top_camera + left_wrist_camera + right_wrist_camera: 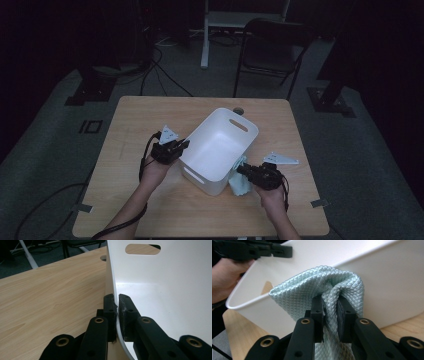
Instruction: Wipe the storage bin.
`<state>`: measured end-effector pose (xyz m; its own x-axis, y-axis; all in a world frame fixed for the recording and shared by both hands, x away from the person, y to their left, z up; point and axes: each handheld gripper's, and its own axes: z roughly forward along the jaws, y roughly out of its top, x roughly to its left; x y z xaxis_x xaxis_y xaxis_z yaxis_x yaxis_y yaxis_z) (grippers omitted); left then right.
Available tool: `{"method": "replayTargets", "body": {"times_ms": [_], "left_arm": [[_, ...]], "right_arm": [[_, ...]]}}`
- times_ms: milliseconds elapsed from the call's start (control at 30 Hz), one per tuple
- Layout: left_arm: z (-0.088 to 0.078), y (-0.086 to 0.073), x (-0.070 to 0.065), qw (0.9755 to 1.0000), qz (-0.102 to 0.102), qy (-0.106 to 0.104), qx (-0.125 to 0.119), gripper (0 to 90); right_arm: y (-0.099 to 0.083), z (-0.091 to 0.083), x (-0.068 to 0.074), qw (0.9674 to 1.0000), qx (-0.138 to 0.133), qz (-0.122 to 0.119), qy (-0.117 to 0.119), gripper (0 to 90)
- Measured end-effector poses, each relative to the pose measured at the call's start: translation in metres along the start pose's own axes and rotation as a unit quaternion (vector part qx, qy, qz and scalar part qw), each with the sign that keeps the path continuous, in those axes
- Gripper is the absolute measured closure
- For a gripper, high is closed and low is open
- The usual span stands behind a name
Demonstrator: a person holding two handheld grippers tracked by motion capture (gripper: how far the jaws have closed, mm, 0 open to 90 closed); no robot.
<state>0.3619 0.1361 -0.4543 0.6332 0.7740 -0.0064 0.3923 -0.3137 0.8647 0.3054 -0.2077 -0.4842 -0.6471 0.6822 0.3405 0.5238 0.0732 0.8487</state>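
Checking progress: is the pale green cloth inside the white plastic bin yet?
Not yet: the pale green cloth hangs outside the white plastic bin.

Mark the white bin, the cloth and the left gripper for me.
white bin (220, 142), high view, on its inside floor.
pale green cloth (312, 292), right gripper view, on the bunched fold above the jaws.
left gripper (117, 305), left gripper view, midway between its fingertips, which clamp the bin's wall.

The bin (220, 150) is plain white; the cloth (317, 287) is pale mint with a fine diamond-quilt pattern; the table (150, 115) is light woodgrain.
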Motion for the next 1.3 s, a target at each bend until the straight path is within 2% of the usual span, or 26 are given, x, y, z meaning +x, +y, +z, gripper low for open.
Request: {"method": "replayTargets", "body": {"times_ms": [233, 633, 700, 833, 900, 1000, 1167, 1300], "left_arm": [[0.000, 0.000, -0.001, 1.0000, 0.003, 0.002, 0.001, 84.9], [-0.001, -0.001, 0.000, 1.0000, 0.003, 0.002, -0.002, 84.0], [0.000, -0.001, -0.001, 1.0000, 0.005, 0.006, -0.001, 84.2], [0.000, -0.001, -0.002, 0.9999, -0.003, 0.016, -0.002, 84.5], [0.000, -0.001, -0.003, 0.9998, -0.008, 0.019, -0.003, 84.6], [0.000, -0.001, -0.003, 0.9997, -0.009, 0.021, -0.003, 84.6], [0.000, -0.001, -0.004, 0.9997, -0.009, 0.021, -0.002, 84.6], [0.000, 0.000, -0.004, 0.9999, -0.006, 0.015, -0.001, 84.7]], "right_arm": [[-0.009, 0.008, -0.010, 0.9997, 0.016, 0.018, -0.003, 77.9], [-0.020, 0.021, -0.027, 0.9979, 0.053, 0.028, -0.026, 77.8], [-0.023, 0.024, -0.031, 0.9971, 0.062, 0.031, -0.032, 77.8], [-0.027, 0.028, -0.034, 0.9959, 0.073, 0.039, -0.037, 77.9], [-0.025, 0.027, -0.031, 0.9956, 0.076, 0.038, -0.039, 77.9], [-0.021, 0.020, -0.024, 0.9972, 0.063, 0.034, -0.023, 77.8], [-0.008, 0.000, 0.003, 0.9995, 0.024, 0.005, 0.019, 77.8], [-0.001, -0.010, 0.019, 0.9992, 0.002, -0.008, 0.038, 77.9]]}}
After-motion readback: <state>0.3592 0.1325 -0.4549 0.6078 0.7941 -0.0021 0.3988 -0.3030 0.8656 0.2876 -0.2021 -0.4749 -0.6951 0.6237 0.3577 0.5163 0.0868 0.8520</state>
